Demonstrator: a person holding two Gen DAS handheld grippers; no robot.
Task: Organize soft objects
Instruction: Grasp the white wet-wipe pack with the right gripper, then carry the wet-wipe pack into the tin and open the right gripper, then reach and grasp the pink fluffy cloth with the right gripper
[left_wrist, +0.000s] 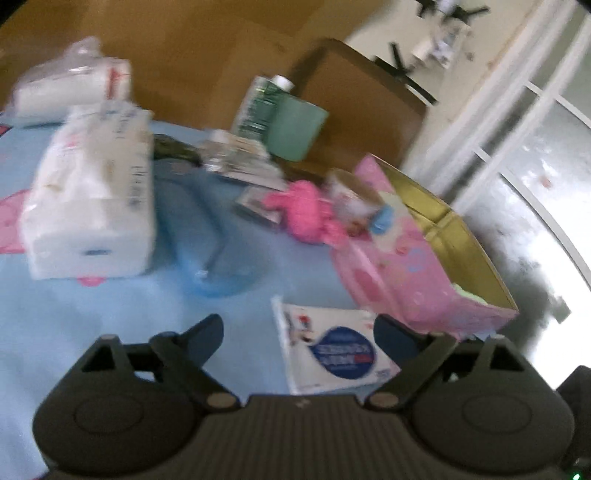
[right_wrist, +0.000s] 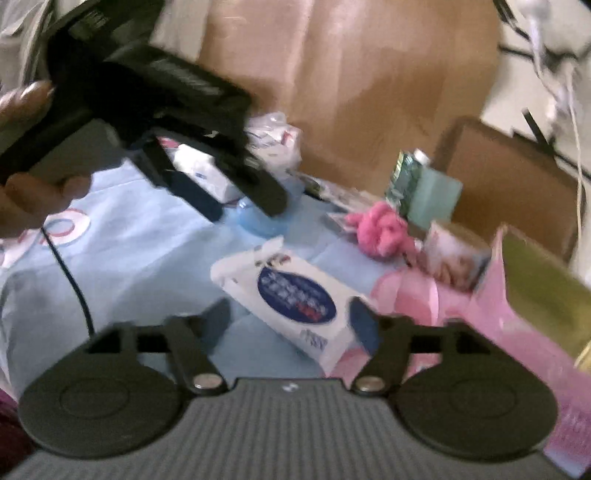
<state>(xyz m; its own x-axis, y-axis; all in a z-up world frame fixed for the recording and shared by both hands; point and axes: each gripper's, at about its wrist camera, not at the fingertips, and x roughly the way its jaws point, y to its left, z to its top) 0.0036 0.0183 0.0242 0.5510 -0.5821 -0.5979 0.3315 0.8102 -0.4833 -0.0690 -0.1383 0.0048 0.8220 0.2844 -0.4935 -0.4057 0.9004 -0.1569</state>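
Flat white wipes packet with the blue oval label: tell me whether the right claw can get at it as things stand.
Probably yes. The flat white wipes packet with the blue oval label lies on the light blue cloth just ahead of the open, empty right claw, with nothing between them.

A green carton with a white cap stands at twelve o'clock on the blue sheet, touching a teal cup. Behind them rise brown cardboard boxes; at three o'clock, blurred, perhaps a glazed door.

Light-blue cloth; pink box, gold inside; white pack, dark-blue oval; pink plush.
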